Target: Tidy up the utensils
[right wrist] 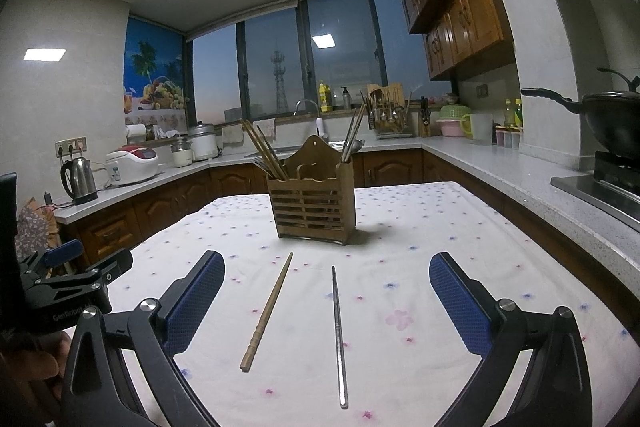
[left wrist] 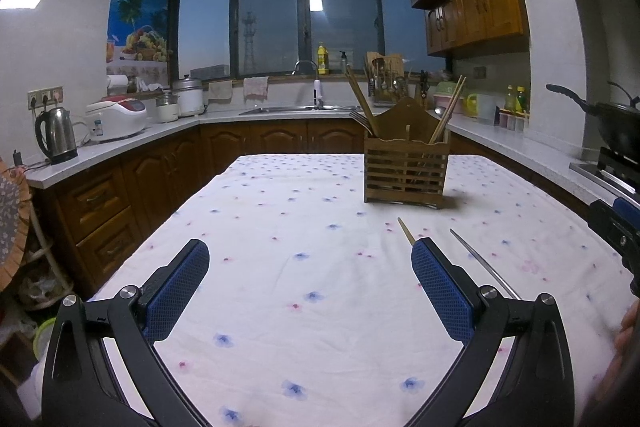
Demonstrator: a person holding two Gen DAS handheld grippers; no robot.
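Observation:
A wooden slatted utensil holder [right wrist: 312,203] stands on the flowered tablecloth [right wrist: 400,347], with wooden chopsticks in its left part and metal ones in its right. It also shows in the left wrist view [left wrist: 405,169]. A wooden chopstick [right wrist: 267,311] and a metal chopstick [right wrist: 338,335] lie side by side on the cloth, between my right gripper's [right wrist: 326,265] open fingers. My left gripper [left wrist: 310,251] is open and empty over bare cloth; the wooden chopstick's tip [left wrist: 405,230] and the metal chopstick [left wrist: 484,263] lie by its right finger.
Kitchen counters [left wrist: 120,143] run around the table, with a kettle [left wrist: 56,135], rice cooker [left wrist: 116,119] and sink [left wrist: 300,109]. A wok [right wrist: 612,123] sits on the stove at right. The left gripper's body [right wrist: 68,287] shows at the right wrist view's left edge.

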